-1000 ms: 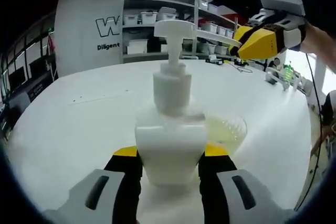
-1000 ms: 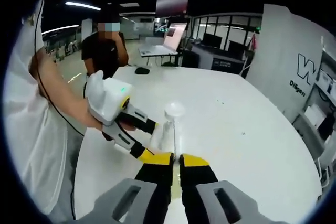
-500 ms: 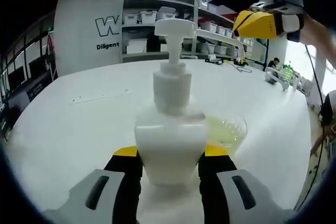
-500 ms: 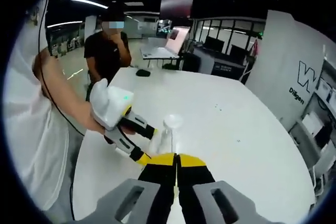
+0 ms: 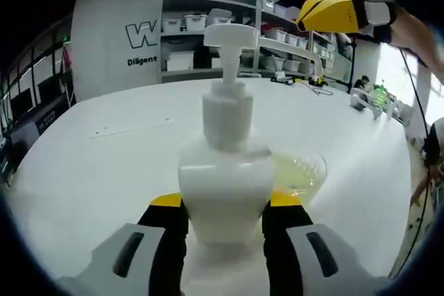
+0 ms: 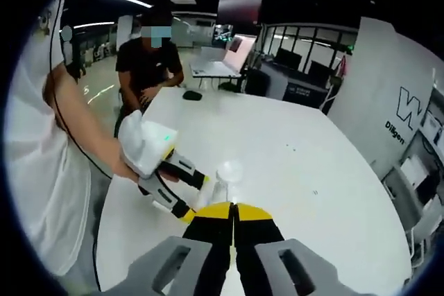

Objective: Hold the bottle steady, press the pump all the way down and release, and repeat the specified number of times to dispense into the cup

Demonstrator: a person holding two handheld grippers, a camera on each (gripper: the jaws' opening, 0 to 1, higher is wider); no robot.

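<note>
A white pump bottle [image 5: 225, 178] stands upright on the white table [image 5: 104, 150], its pump head [image 5: 232, 32] raised and its long spout reaching right. My left gripper [image 5: 225, 206] is shut on the bottle's base, one yellow-tipped jaw on each side. A clear cup [image 5: 300, 175] holding pale yellow liquid sits just right of the bottle, under the spout. My right gripper [image 5: 340, 13] hovers above the spout's end, apart from it, jaws shut on nothing. From the right gripper view, my right gripper [image 6: 234, 207] is pressed shut above the pump head [image 6: 229, 171], with the left gripper [image 6: 196, 197] gripping below.
Shelves with white bins [image 5: 208, 25] stand behind the table. A person in black [image 6: 149, 60] stands at the table's far end beside a laptop [image 6: 222, 57]. Small items [image 5: 312, 82] lie at the far right edge. A sleeve and arm [image 6: 62, 143] hold the left gripper.
My right gripper has lifted up and away from the pump spout, and its jaws have shut fully. The bottle, cup and left gripper have stayed put.
</note>
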